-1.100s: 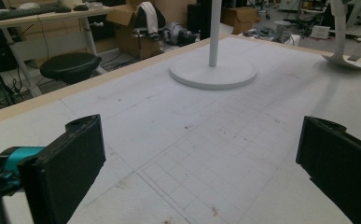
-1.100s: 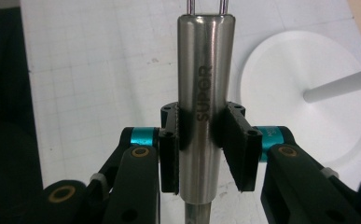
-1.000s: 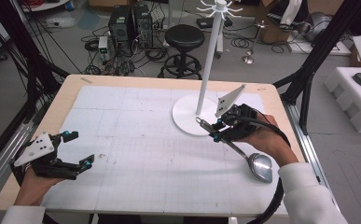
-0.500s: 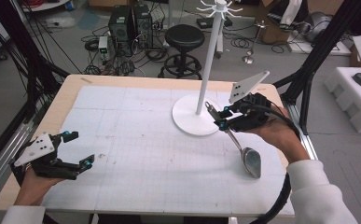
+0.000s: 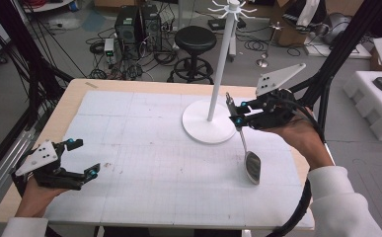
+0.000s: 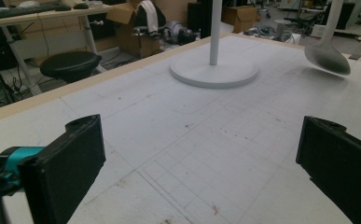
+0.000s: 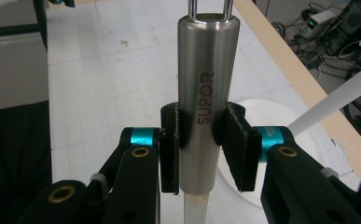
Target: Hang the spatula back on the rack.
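A long metal spoon [image 5: 251, 167] hangs bowl-down over the table's right side, its bowl [image 6: 327, 58] just off the surface. My right gripper [image 5: 234, 112] is shut on its steel handle [image 7: 206, 84], marked SUPOR, with both pads pressed against it and a wire loop at the handle's end. Just left of that gripper stands a white hook stand [image 5: 218, 74] on its round base [image 5: 203, 129]. My left gripper [image 5: 86, 157] rests open near the table's front left corner, nothing between its jaws [image 6: 201, 158].
The white gridded mat [image 5: 144, 148] covers the wooden table. The stand's base [image 6: 214, 71] sits at the far middle. Off the table are a black stool [image 5: 195, 38], computer cases, cables, and white foam blocks [image 5: 376, 94] at the right.
My right gripper has risen with the spoon, whose bowl has lifted off the mat and swung in toward the stand. The left gripper has stayed put.
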`<state>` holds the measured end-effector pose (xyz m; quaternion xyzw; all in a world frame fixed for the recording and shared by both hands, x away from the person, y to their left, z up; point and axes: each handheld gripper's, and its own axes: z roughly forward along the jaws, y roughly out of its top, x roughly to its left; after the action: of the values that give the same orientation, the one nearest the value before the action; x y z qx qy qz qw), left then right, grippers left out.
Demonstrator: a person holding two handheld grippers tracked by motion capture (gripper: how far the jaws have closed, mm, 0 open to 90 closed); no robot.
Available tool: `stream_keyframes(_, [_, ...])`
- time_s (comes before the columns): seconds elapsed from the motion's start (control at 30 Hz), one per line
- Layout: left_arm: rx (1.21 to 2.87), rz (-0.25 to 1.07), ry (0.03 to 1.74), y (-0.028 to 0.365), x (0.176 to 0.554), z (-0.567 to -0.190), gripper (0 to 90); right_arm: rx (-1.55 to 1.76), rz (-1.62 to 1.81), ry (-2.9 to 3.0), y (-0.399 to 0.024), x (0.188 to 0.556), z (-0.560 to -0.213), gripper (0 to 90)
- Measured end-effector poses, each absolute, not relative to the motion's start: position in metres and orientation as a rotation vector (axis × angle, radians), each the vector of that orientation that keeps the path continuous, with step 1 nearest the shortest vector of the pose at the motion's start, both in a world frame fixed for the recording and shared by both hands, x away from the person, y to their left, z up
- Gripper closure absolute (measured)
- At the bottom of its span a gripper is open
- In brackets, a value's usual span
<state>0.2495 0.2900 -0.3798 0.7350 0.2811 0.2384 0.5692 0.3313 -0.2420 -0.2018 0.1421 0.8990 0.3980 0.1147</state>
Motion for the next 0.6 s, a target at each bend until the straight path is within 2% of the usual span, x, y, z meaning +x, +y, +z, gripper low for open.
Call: stream_keyframes(0.6, [1.727,0.562,0.664,0.292,0.250,-0.380,1.7,0.448,1.233,2.634,-0.254,0.339,-0.170,68.7])
